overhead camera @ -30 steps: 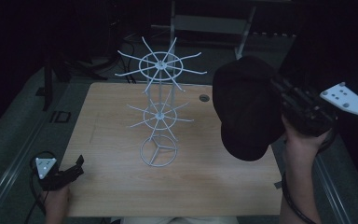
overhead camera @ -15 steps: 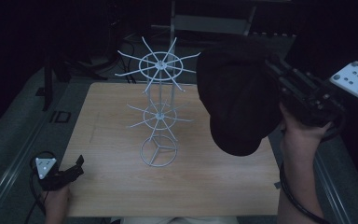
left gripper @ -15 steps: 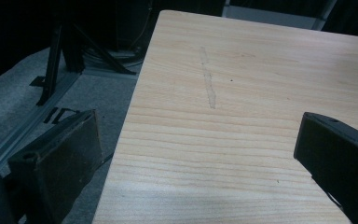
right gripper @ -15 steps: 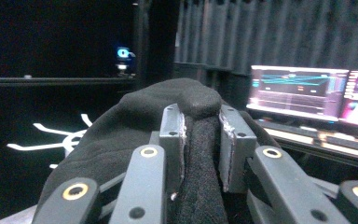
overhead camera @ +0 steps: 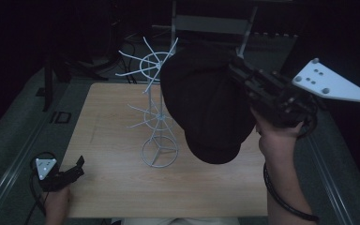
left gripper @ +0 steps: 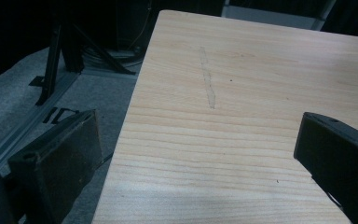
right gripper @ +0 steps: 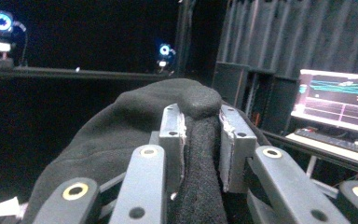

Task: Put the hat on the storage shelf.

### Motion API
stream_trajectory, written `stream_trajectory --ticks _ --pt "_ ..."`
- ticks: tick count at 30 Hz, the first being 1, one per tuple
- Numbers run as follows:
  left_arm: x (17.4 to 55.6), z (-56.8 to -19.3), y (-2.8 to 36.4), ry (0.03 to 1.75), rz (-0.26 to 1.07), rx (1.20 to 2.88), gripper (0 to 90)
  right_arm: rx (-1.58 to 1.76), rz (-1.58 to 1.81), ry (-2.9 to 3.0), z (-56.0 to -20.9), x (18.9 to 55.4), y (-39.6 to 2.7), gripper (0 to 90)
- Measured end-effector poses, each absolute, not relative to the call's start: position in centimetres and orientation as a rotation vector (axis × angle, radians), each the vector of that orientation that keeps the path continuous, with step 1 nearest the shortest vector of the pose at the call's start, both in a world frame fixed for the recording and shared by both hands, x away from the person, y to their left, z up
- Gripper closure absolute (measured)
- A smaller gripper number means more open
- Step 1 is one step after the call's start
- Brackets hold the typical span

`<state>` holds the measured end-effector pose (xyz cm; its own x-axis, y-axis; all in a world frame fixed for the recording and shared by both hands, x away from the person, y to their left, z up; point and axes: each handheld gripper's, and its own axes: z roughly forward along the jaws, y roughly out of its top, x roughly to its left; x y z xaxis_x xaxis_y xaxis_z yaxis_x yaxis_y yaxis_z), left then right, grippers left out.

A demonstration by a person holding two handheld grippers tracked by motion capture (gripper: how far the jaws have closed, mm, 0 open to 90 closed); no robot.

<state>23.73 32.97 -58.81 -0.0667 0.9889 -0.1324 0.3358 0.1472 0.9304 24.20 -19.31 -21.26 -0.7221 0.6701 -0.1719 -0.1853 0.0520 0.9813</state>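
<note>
A black cap [overhead camera: 201,103] hangs in the air over the table's right half, pinched at its edge by my right gripper [overhead camera: 236,70]. In the right gripper view the jaws are shut on a fold of the black cap [right gripper: 200,140], my right gripper [right gripper: 203,128] pointing up and away from the table. A white wire rack [overhead camera: 155,112] with spoked tiers stands mid-table, just left of the cap, which covers part of it. My left gripper [overhead camera: 77,168] rests at the table's front left corner, jaws open and empty. Bare wood lies between those jaws of my left gripper [left gripper: 200,154].
The wooden table [overhead camera: 112,112] has a faint scratch [left gripper: 207,79] near its left side. A lit monitor [right gripper: 338,100] and small blue lights [right gripper: 2,21] stand in the dark room beyond. Grey floor and a metal rail [overhead camera: 18,154] run along the table's left.
My right gripper has lifted the cap up and leftward, from beside the rack's right to partly in front of its upper tiers. The left gripper has stayed put.
</note>
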Motion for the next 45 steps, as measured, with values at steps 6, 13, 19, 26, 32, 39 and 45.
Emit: stream_trajectory --ticks 6,13,19,26,32,39,45 --pt "23.7 -58.8 33.0 1.556 0.948 1.326 1.4 0.475 1.705 1.794 -23.5 24.6 -17.9 73.8" --pt "23.7 -58.8 33.0 1.557 0.951 1.327 1.5 0.49 1.708 1.871 -26.4 25.0 -17.6 73.3" --pt "23.8 -58.8 33.0 1.559 0.949 1.329 1.5 0.508 1.725 1.893 -28.3 25.6 -17.4 72.4" --pt "23.8 -58.8 33.0 1.556 0.947 1.326 1.5 0.506 1.732 1.917 -29.2 26.1 -16.8 66.9" --pt "23.7 -58.8 33.0 1.556 0.947 1.326 1.4 0.501 1.757 1.889 -29.5 25.6 -17.4 51.3" --pt "23.7 -58.8 33.0 1.557 0.946 1.322 1.4 0.498 1.755 1.849 -29.6 24.7 -19.1 35.0" --pt "23.7 -58.8 33.0 1.558 0.947 1.322 1.4 0.534 1.751 1.841 -31.0 24.3 -21.1 29.9"
